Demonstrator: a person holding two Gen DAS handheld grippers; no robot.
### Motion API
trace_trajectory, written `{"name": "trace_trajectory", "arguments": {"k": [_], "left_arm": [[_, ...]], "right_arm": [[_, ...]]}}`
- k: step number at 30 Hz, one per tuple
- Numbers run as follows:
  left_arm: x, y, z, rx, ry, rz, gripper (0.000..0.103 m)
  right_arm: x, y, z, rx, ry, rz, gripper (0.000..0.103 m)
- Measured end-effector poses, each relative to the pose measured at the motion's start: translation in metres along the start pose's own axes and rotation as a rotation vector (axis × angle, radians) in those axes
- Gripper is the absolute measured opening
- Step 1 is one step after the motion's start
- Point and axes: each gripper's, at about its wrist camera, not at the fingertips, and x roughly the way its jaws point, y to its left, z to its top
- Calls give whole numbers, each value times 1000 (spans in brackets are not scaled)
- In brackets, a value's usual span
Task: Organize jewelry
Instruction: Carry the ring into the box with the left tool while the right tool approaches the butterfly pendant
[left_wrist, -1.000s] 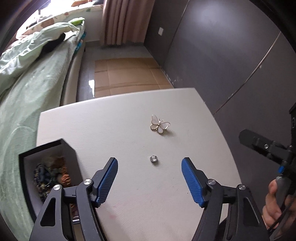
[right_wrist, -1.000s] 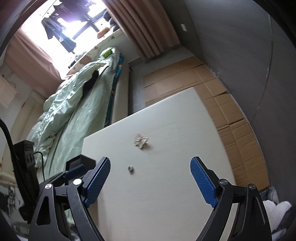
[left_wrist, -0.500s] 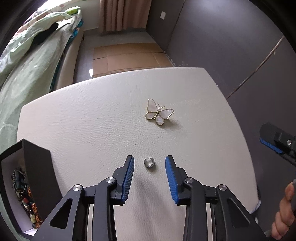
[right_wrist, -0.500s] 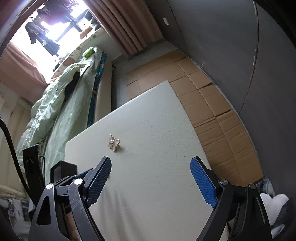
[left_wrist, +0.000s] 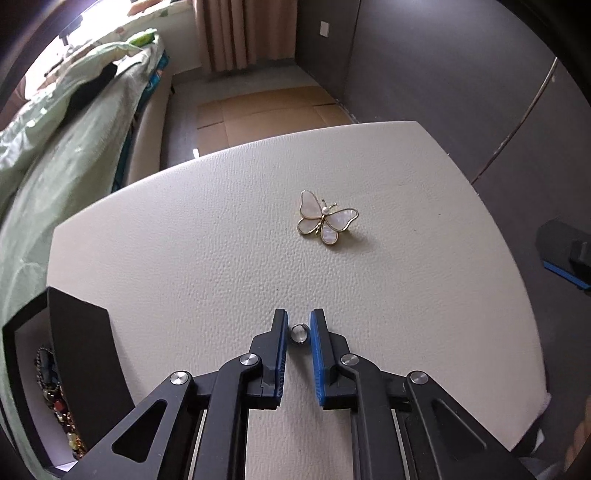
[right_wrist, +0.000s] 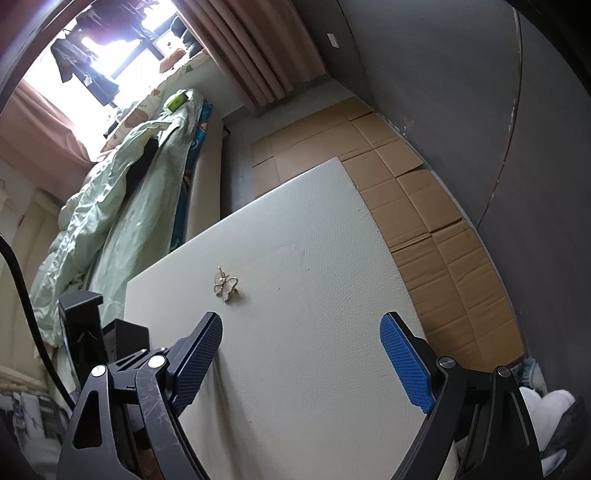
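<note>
The left claw points steeply down at the cream, leather-textured desk and its jaws are closing around a small silver ring. The ring lies on the desk between the two blue pads; the pads sit right at its sides, but whether they already press on it cannot be told. Beyond the ring, well apart from it, a gold-rimmed butterfly brooch with pearly white wings rests flat on the desk. At the desk's left edge stands an open black jewelry box, its light interior holding a tangle of beaded pieces.

The right claw hangs over the near part of the desk with its jaws spread wide and nothing between them. In its view the butterfly brooch lies ahead and slightly to the left. In the left wrist view one blue-edged finger of the right claw shows at the right border.

Past the desk are a bed with a pale green quilt, flattened cardboard on the floor and pink curtains.
</note>
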Motion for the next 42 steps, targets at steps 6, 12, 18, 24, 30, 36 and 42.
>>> {"name": "trace_trajectory", "arguments": {"k": [6,12,18,24,30,36,42], "left_arm": [[-20,14,6,-30,-58,-28,13],[-41,30,9,-66,-111,-50,13],[-65,55,4,-105,-172,-58,13],[-79,82,0,-152,-220,-62,13],[-85,106,-3,-196,-248,-75,13],[-90,121,-4,-221,-266,-93,13],[-92,133,-5,-245,-273,-108,13]], "right_arm": [[4,6,-2,-18,-10,8,87],[20,22,-4,-70,-6,50,74],[46,44,-6,-176,11,56,68],[70,65,-9,-285,7,36,68],[82,83,-14,-350,-7,-4,68],[96,93,-14,-341,15,5,65],[102,106,-13,-343,-16,-12,65]]}}
